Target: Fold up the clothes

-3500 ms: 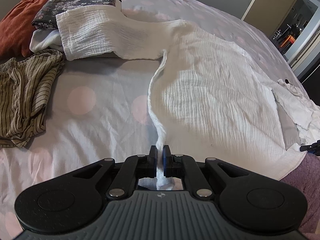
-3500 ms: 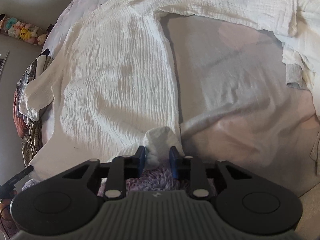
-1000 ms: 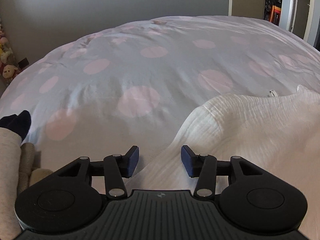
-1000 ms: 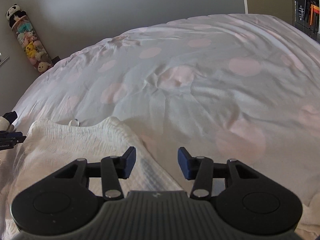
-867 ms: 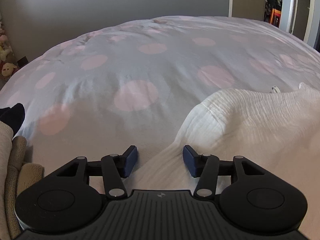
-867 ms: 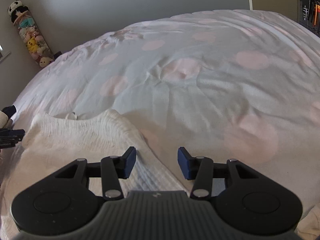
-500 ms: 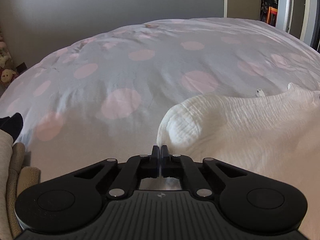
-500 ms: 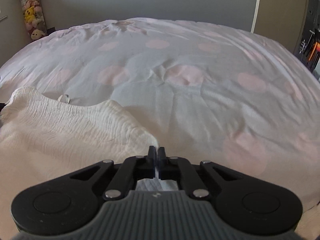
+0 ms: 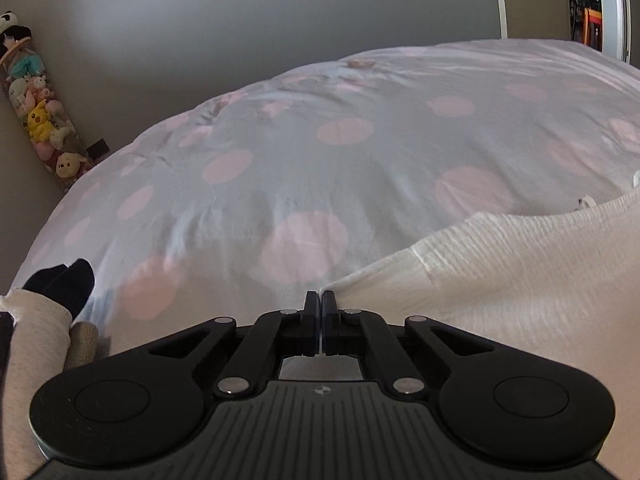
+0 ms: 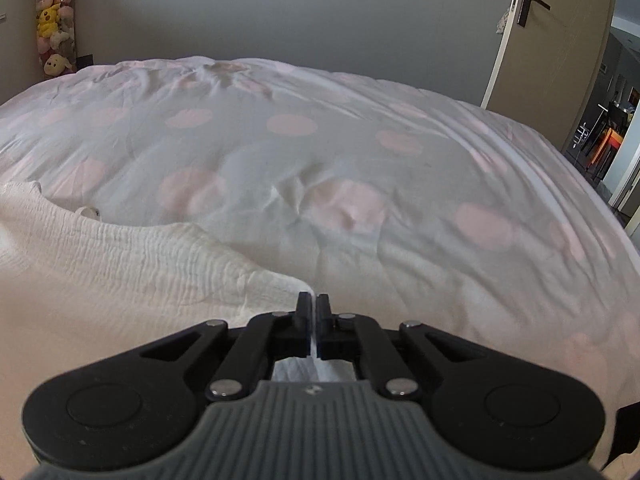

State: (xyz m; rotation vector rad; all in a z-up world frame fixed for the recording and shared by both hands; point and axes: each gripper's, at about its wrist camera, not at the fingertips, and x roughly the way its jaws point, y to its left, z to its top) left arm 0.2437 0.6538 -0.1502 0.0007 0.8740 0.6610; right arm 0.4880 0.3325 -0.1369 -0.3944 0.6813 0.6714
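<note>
A white crinkled garment point(image 9: 520, 280) lies on a bed with a pale pink-dotted cover point(image 9: 360, 152). My left gripper point(image 9: 321, 298) is shut on the garment's left corner, the cloth stretching away to the right. In the right wrist view the same garment point(image 10: 120, 264) spreads to the left, and my right gripper point(image 10: 313, 302) is shut on its right corner, with cloth showing between the fingers. Both corners are lifted a little off the cover point(image 10: 360, 168).
A person's cream sleeve and dark sock-like cloth point(image 9: 52, 292) sit at the left edge. A column of plush toys point(image 9: 36, 120) hangs on the wall, also in the right wrist view point(image 10: 54, 20). An open door point(image 10: 552, 40) stands at the right.
Both grippers went from open to shut on the garment's corners within the last second. The cloth is now pulled up and taut between them, and both views have risen.
</note>
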